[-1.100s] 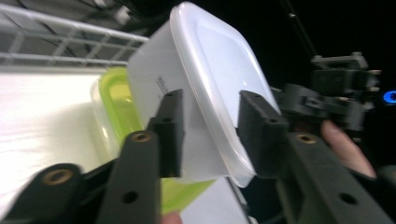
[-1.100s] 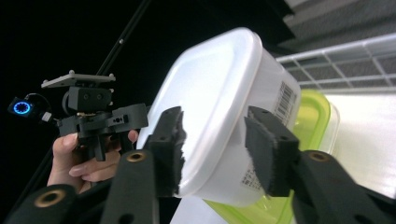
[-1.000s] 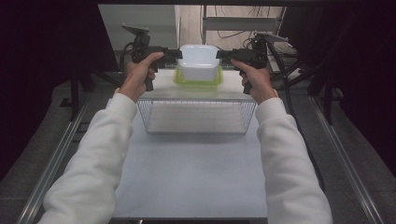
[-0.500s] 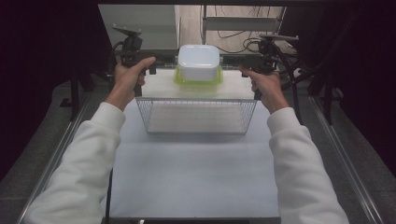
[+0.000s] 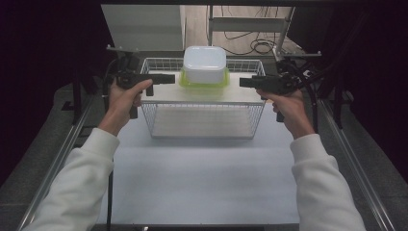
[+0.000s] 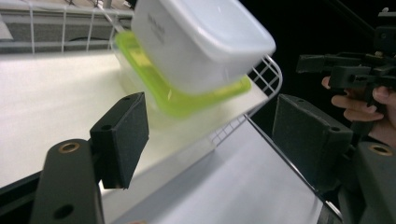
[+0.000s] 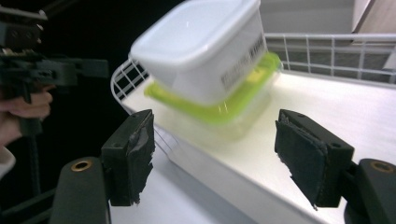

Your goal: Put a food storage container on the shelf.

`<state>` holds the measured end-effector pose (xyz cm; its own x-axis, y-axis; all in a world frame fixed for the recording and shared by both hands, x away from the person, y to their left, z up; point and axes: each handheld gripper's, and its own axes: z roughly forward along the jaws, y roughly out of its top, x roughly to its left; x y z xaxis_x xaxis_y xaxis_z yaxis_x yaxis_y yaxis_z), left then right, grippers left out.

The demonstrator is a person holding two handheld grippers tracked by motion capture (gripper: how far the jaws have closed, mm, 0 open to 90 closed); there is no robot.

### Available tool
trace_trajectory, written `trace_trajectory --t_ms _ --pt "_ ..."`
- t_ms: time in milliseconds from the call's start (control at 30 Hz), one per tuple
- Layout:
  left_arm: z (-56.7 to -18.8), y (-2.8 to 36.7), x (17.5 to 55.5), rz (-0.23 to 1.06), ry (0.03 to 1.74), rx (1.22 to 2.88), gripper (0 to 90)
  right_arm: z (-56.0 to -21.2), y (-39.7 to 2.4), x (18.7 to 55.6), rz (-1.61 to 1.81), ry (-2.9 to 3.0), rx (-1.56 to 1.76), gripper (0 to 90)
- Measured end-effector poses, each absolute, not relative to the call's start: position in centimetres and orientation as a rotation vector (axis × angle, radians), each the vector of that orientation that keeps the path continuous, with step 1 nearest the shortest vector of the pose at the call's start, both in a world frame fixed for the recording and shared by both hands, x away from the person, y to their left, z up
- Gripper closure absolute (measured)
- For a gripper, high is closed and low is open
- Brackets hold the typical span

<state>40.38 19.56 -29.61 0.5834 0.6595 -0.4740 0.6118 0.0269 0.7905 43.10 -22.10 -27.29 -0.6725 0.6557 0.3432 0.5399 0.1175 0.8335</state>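
Left claw (image 5: 168,78) held level just left of the stacked boxes, jaws apart and just been opening, nothing between them. White box (image 5: 205,64) upside down on the green-lidded box (image 5: 204,82), both on the white shelf (image 5: 202,94) across the wire basket (image 5: 202,118) on the bench (image 5: 202,183). Right claw (image 5: 246,82) just right of the stack, jaws likewise apart, just been opening, clamped on nothing.

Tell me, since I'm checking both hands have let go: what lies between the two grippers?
In the high view, the white tub on its green-lidded container, on the wire rack's shelf, sits between the open left gripper and right gripper.
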Motion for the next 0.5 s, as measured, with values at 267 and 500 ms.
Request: trace_trajectory --t_ms 267,500 --pt "-32.2 20.3 35.7 0.104 1.027 1.703 25.2 -30.4 -24.1 39.0 1.594 2.269 1.165 27.4" --pt "-37.1 20.5 31.5 0.088 1.038 1.746 25.0 -34.6 -25.6 35.6 1.634 2.229 1.128 26.7"
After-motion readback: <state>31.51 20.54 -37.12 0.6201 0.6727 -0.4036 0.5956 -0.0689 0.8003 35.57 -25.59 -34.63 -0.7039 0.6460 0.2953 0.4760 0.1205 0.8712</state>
